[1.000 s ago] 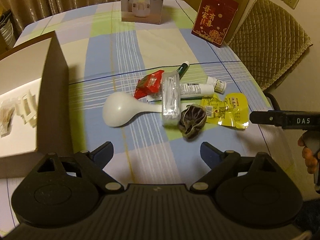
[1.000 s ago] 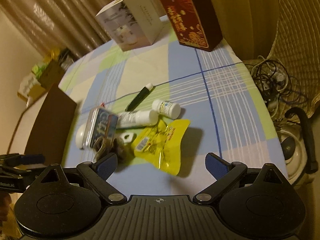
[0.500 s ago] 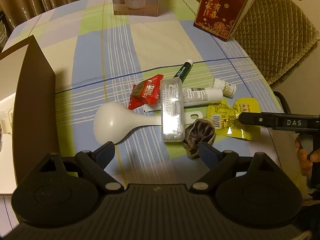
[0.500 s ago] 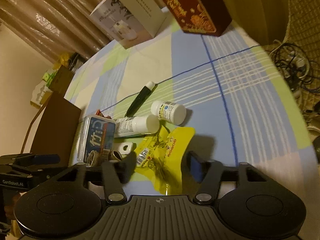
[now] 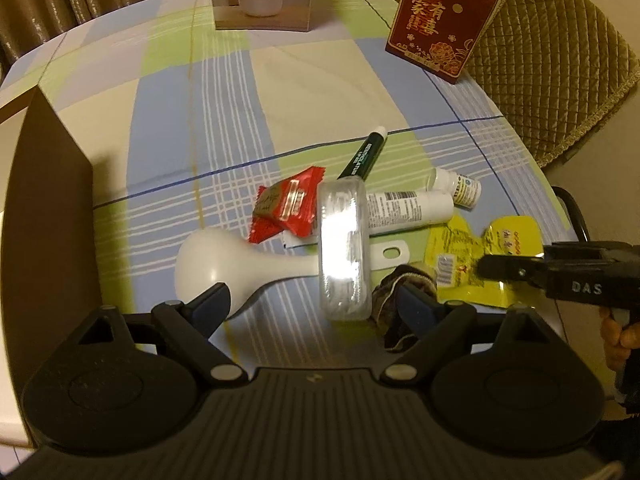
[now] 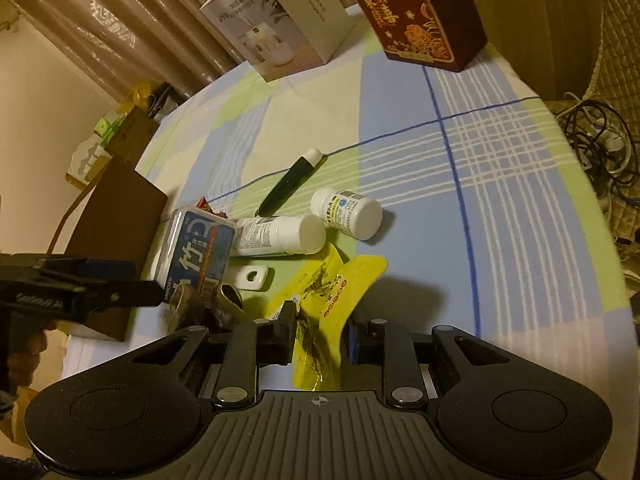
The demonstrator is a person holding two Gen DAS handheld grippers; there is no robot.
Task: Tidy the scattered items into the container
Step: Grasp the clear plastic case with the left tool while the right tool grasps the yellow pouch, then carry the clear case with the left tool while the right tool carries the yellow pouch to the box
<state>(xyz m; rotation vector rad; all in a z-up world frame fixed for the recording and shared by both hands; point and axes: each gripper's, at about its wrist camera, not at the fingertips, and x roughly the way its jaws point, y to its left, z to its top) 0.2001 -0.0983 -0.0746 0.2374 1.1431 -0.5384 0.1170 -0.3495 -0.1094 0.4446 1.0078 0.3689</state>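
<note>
Only in the right wrist view is the right tool (image 6: 320, 340) seen closing its jaws around the yellow pouch (image 6: 332, 300), lying at the near edge of the bench (image 6: 500, 200). From the left wrist view, the left tool (image 5: 316, 304) is shown spread wide, closing slightly, over the clear case (image 5: 344, 252) and white spoon (image 5: 216, 256), gripping nothing; the brown container (image 5: 48, 208) is seen at the left.

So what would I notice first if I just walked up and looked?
Probably the bright yellow packet, crumpled near the table's edge between the right claw, whose jaws are closing on it. Next, the heap beside it: a white spoon under a clear plastic box, and the red box standing behind.
</note>
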